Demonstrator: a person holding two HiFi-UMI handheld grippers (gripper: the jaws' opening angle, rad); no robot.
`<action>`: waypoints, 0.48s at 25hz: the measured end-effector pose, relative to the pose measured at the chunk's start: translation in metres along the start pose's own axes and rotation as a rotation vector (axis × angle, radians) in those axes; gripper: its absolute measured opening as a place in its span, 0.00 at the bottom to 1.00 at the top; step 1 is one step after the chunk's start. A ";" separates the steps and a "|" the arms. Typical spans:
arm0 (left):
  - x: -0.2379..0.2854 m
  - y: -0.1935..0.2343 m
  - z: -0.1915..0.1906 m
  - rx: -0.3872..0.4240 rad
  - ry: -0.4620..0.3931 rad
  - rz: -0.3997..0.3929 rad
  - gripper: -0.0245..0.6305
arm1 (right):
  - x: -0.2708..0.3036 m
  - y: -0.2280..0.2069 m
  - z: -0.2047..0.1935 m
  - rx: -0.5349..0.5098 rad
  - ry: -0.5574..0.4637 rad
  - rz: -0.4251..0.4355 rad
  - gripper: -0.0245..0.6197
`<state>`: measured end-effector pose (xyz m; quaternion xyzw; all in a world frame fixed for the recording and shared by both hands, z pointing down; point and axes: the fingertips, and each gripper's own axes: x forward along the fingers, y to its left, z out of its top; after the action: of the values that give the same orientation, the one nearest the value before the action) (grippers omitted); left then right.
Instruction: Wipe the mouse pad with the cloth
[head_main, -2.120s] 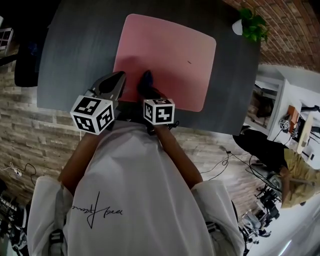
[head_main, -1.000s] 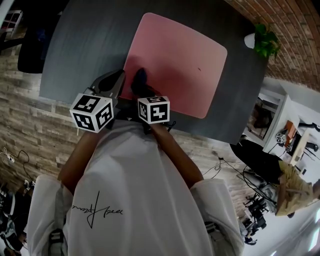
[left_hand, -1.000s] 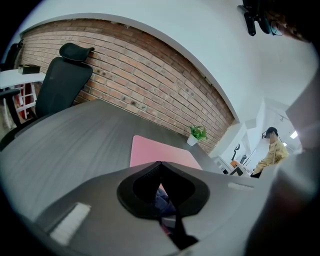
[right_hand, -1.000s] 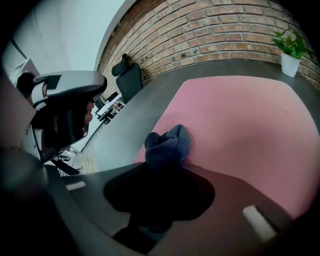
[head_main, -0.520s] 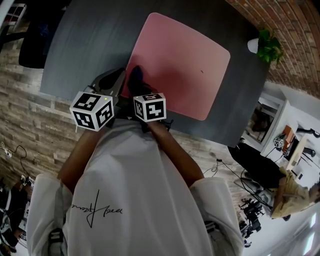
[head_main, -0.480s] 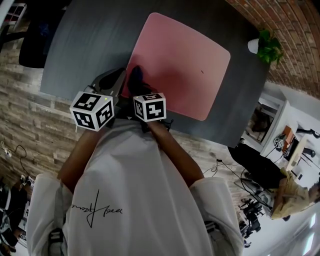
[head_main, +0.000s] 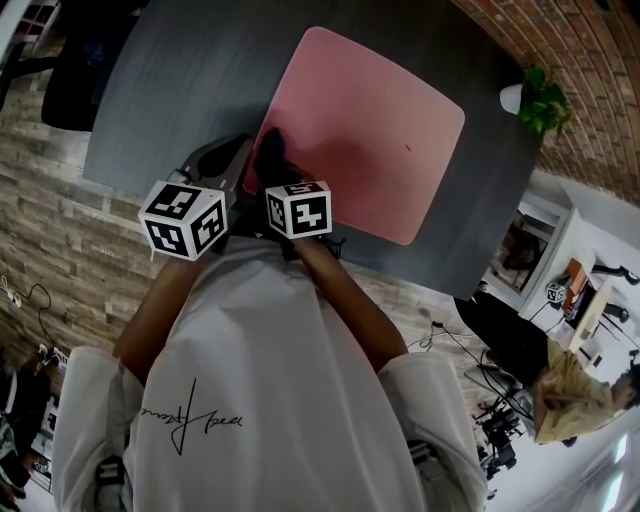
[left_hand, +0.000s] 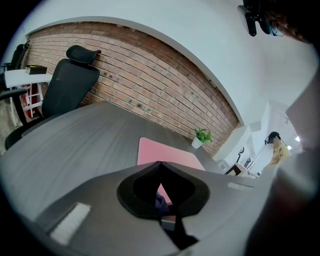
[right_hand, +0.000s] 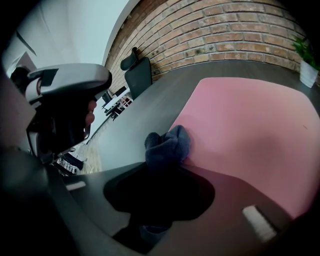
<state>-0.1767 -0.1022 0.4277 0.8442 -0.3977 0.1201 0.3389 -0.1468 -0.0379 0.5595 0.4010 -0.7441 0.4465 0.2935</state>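
Clamping a blue cloth (right_hand: 167, 145) against the pink mouse pad (right_hand: 250, 125), right hand-held gripper (right_hand: 162, 167); left hand-held gripper (left_hand: 159, 163) closed, empty.

Left gripper (left_hand: 159, 164): jaws together, tips touching.
Pad (left_hand: 175, 156): pink, flat on the table (left_hand: 85, 135), just beyond the tips.
Cloth (left_hand: 161, 201): dark blue, glimpsed under the jaws.
Plant (left_hand: 202, 135): far edge, by the brick wall.

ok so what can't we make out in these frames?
- Head view: the marker cube of the right gripper hides its tongs and most of the dark blue cloth.
- Right gripper view: the cloth covers the rectangular pink mouse pad beneath it.
- Head view: the dark speck on the pad is too small to identify.
- Left gripper view: the left gripper, tongs shut, blocks the pad's near edge.
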 end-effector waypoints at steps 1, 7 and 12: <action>-0.001 0.001 0.000 0.000 -0.001 0.003 0.04 | 0.001 0.001 0.002 0.001 -0.002 0.003 0.24; 0.000 0.001 0.001 -0.004 -0.003 0.013 0.04 | 0.002 -0.005 0.014 0.005 -0.013 0.008 0.24; 0.000 0.003 0.006 -0.004 -0.015 0.017 0.04 | 0.002 -0.011 0.023 0.025 -0.026 0.003 0.24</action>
<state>-0.1793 -0.1073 0.4245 0.8410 -0.4076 0.1158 0.3363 -0.1403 -0.0624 0.5559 0.4094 -0.7427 0.4511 0.2779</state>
